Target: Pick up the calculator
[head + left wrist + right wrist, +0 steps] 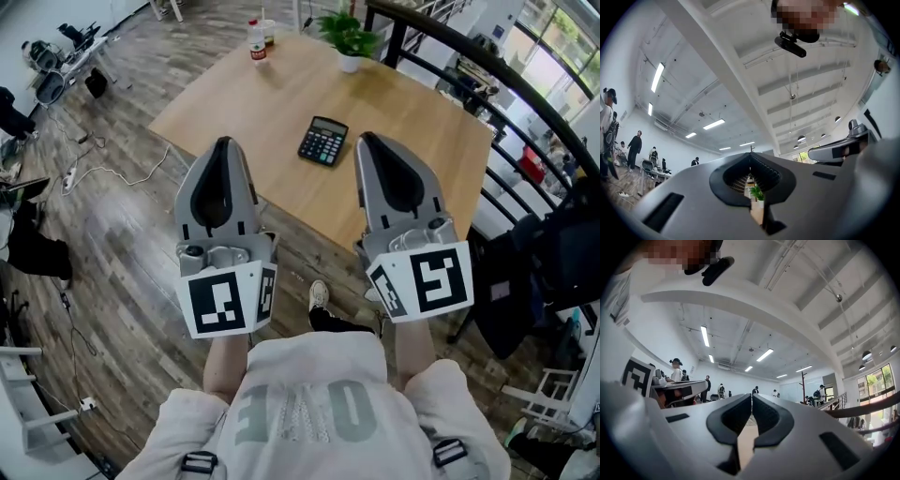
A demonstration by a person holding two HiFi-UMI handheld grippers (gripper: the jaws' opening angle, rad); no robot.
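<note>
The black calculator (323,141) lies flat on the wooden table (281,94), near its front edge. My left gripper (223,142) is held out before the table's edge, left of the calculator, jaws shut and empty. My right gripper (364,138) is also shut and empty, its tip just right of the calculator and apart from it. In the left gripper view the jaws (750,154) meet at their tips and point upward at the ceiling. The right gripper view shows the same shut jaws (751,395). Neither of those views shows the calculator.
A potted plant (349,37), a bottle (256,42) and a cup (269,33) stand at the table's far side. A dark railing (487,66) runs along the right. Cables (112,173) lie on the wooden floor at left. People stand in the room's background (677,371).
</note>
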